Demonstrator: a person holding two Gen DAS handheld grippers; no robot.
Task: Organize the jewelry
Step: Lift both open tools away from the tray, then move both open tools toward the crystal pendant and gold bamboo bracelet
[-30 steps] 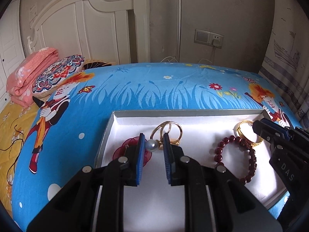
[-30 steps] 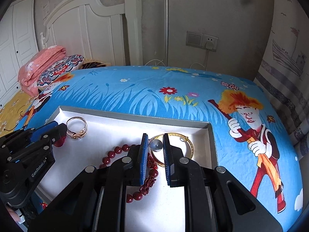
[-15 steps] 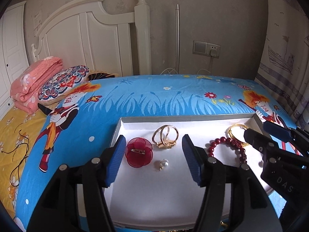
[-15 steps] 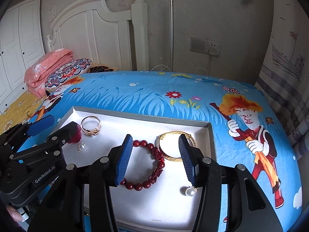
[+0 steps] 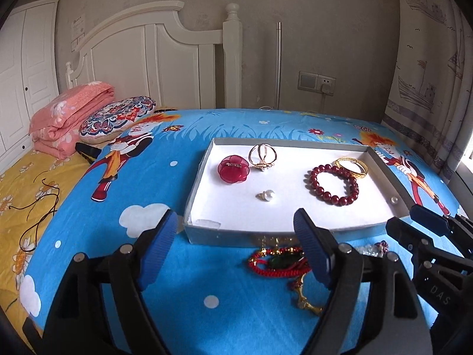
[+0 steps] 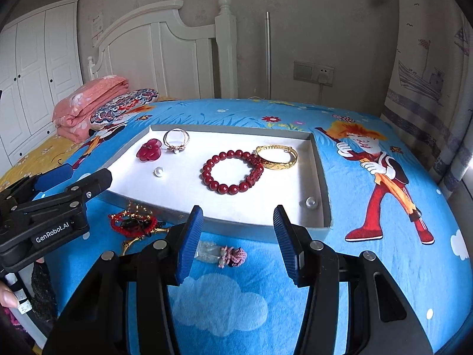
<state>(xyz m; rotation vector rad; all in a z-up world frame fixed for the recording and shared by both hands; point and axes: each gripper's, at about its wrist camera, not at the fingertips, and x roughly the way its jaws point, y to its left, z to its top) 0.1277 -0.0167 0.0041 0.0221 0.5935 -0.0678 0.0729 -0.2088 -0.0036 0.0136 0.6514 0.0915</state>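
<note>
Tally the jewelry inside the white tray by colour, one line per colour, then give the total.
In the tray:
Red: 2, the flower brooch and the bead bracelet
Gold: 2, the crossed ring and the bangle
White: 2, the pearl near the brooch and the pearl in the near right corner
Total: 6

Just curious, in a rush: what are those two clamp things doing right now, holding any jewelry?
Left gripper: open, holding nothing; fingers have just been opening.
Right gripper: open, holding nothing.

White tray (image 5: 204,162) holds red bead bracelet (image 5: 332,184), gold bangle (image 5: 354,167), ring (image 5: 262,155), red flower (image 5: 233,168), two pearl earrings (image 5: 267,195).
</note>
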